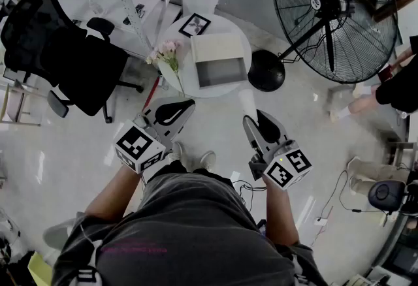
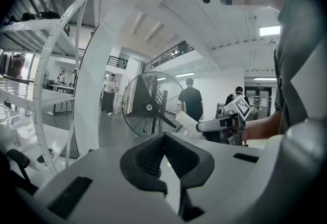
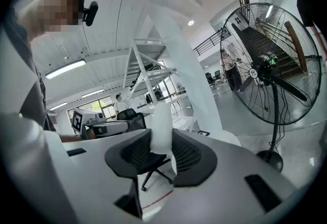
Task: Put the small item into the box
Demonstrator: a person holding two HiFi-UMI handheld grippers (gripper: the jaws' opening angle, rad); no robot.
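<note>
A small white rounded item (image 3: 162, 126) stands upright between the black pads of my right gripper (image 3: 163, 141), which is shut on it. From above, the item (image 1: 247, 100) sticks out ahead of that gripper (image 1: 252, 120), short of the table. The left gripper view shows the same white item (image 2: 186, 120) from the side. The open box (image 1: 221, 71), grey inside with its white lid (image 1: 217, 48) folded back, lies on the round white table (image 1: 238, 30). My left gripper (image 1: 186, 107) is held level near the table's front edge. Its tips (image 2: 164, 138) meet, with nothing between them.
On the table also lie pink flowers (image 1: 166, 49) and a black-and-white marker card (image 1: 194, 25). A big floor fan (image 1: 333, 10) with a black round base (image 1: 266, 70) stands right of the table. A black office chair (image 1: 59, 56) stands at the left. People walk in the background.
</note>
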